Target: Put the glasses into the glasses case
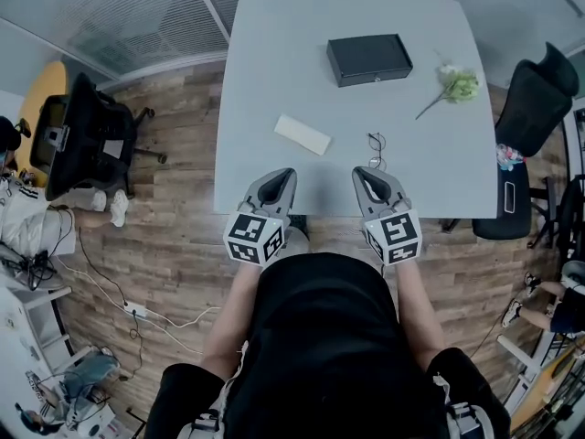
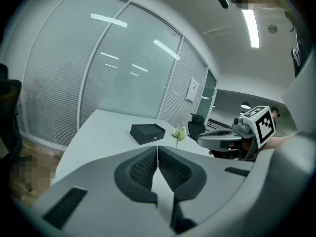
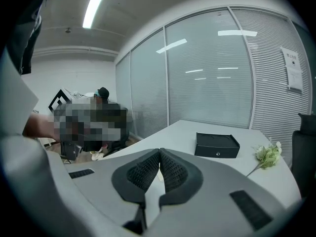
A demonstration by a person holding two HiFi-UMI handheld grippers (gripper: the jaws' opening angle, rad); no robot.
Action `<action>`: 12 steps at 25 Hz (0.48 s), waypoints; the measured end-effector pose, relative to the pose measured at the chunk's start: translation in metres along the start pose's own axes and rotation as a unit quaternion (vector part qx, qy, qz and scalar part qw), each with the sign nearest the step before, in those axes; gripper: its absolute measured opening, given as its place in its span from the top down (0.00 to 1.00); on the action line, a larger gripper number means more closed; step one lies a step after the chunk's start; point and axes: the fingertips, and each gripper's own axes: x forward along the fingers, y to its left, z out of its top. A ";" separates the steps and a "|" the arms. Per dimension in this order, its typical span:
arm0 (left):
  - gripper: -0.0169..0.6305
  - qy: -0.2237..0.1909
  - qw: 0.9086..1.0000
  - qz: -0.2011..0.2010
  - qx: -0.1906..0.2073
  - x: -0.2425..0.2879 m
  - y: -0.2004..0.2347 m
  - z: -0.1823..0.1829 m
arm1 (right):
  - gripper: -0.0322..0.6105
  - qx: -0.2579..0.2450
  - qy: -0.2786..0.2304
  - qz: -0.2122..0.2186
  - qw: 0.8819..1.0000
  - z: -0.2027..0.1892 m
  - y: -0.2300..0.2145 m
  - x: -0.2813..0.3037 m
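Taking the middle of the table [image 1: 274, 44] in the head view as the dial's hub, the left gripper [image 1: 281, 179] hangs over the near edge at 7 o'clock, its jaws pressed together with nothing between them. A flat white slab [image 1: 303, 134] lies just beyond it, also toward 7 o'clock. The glasses [image 1: 377, 147] rest on the tabletop at 5 o'clock, near the right gripper [image 1: 364, 176], which sits at about 6 o'clock with its jaws likewise closed and empty. The glasses are likely very light, springy and easily bent. The lenses would smear or slip under the pads, so the bridge or a temple close to its hinge looks the safest place to pinch, and gently. They show as a thin dark wire frame with small lenses; whether the arms are folded is too small to tell. The black glasses case [image 1: 368, 58], a closed rectangular box with a small front catch, stands well apart at 1 o'clock. A pale flower sprig [image 1: 457, 84] lies at 3 o'clock.
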 end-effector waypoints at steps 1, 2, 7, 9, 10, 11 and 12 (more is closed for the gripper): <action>0.94 0.001 1.000 -0.003 0.001 0.002 0.006 0.002 | 0.92 0.000 0.003 -0.002 1.000 0.001 0.001 0.006; 0.94 0.003 1.000 -0.005 0.001 0.005 0.013 0.003 | 0.92 0.000 0.007 -0.004 1.000 0.002 0.002 0.012; 0.94 0.023 1.000 -0.021 -0.001 0.019 0.041 -0.001 | 0.88 0.001 0.026 -0.018 1.000 0.001 0.005 0.036; 0.94 0.033 0.999 -0.028 -0.001 0.024 0.051 -0.004 | 0.87 0.001 0.034 -0.024 0.999 -0.002 0.005 0.045; 0.94 0.038 0.999 -0.031 -0.002 0.026 0.057 -0.006 | 0.87 0.002 0.038 -0.027 0.999 -0.003 0.005 0.050; 0.94 0.043 0.998 -0.034 -0.002 0.029 0.063 -0.007 | 0.87 0.003 0.043 -0.030 0.999 -0.003 0.005 0.054; 0.94 0.048 0.998 -0.038 -0.001 0.032 0.069 -0.009 | 0.86 0.003 0.048 -0.033 0.998 -0.004 0.005 0.060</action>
